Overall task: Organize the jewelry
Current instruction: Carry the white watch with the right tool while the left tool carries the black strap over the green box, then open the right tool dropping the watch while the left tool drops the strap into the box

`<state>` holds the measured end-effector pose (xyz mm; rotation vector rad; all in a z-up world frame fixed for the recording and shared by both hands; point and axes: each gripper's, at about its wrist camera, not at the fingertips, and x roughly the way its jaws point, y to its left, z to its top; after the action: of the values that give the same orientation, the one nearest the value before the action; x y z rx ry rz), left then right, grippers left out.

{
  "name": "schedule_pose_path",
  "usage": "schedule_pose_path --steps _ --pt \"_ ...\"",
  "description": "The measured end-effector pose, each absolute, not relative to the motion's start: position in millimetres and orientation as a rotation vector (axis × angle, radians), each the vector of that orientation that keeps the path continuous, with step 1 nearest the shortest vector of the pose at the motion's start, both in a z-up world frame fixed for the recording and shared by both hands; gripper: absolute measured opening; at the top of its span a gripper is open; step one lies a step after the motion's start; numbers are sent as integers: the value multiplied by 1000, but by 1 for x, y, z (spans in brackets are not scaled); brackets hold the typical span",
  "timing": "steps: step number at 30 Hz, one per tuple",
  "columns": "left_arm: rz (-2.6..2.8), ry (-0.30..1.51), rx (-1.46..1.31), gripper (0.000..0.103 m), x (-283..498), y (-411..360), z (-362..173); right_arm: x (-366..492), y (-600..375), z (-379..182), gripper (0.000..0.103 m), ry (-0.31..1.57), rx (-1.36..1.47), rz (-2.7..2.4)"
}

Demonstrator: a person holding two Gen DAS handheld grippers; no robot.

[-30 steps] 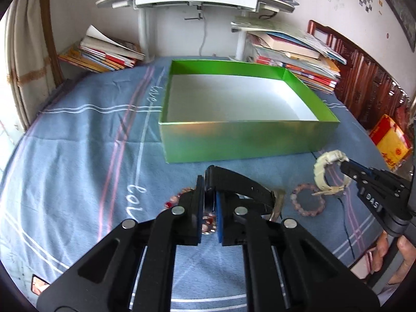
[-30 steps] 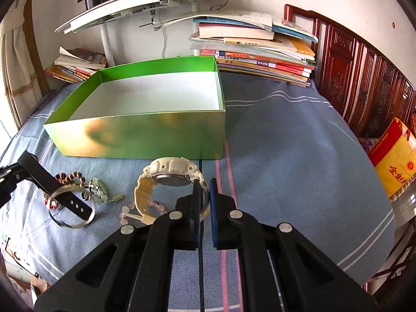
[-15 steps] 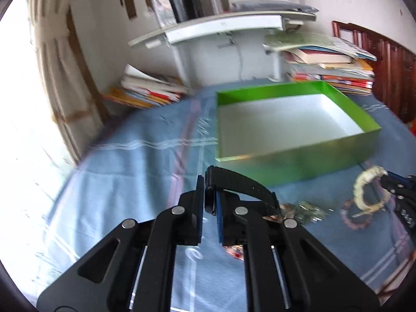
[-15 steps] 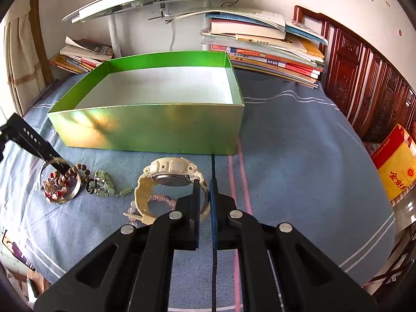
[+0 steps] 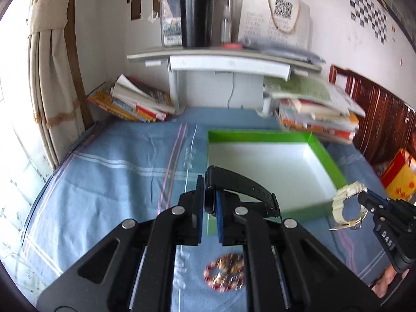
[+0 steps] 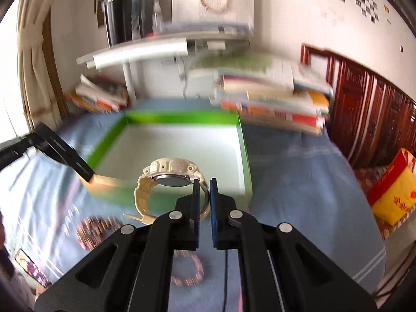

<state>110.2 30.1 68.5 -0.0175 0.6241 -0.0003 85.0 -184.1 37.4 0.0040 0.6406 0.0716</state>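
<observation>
My left gripper clamps the black watch above the green box's near-left corner; my right gripper pinches the cream watch over its near wall.

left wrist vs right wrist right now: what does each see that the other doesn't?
Left wrist only: the left claw shut on the black watch, and the right claw from outside.

Right wrist only: the right claw up close, shut on the cream watch, and a pink bead bracelet under it.

Both: the green box, nothing in it, both watches, a red bead bracelet, the book stacks and the shelf.
</observation>
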Motion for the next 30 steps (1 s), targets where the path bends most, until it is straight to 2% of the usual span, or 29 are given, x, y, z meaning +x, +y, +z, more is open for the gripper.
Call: schedule_pose_path --steps 4,13,15,16,17,18,21,24,30 --pt "-40 660 -30 9 143 19 64 119 -172 49 7 627 2 85" --pt "-78 828 -16 9 210 -7 1 186 -160 0 8 780 11 58" --pt "-86 836 -23 17 214 -7 -4 191 -162 -5 16 797 21 58" --pt "-84 837 -26 34 215 -6 -4 189 -164 -4 21 791 27 51" --pt "-79 822 -27 52 211 -4 -3 185 -166 -1 34 781 31 50" --pt "-74 803 -25 57 205 -2 -1 180 -169 2 41 766 37 52" --pt "-48 769 -3 58 181 9 8 151 -179 16 41 718 28 46" --pt "20 743 -2 69 145 27 10 116 -190 15 41 708 30 57" --pt "91 832 -12 70 102 48 -26 77 -199 -25 41 811 40 53"
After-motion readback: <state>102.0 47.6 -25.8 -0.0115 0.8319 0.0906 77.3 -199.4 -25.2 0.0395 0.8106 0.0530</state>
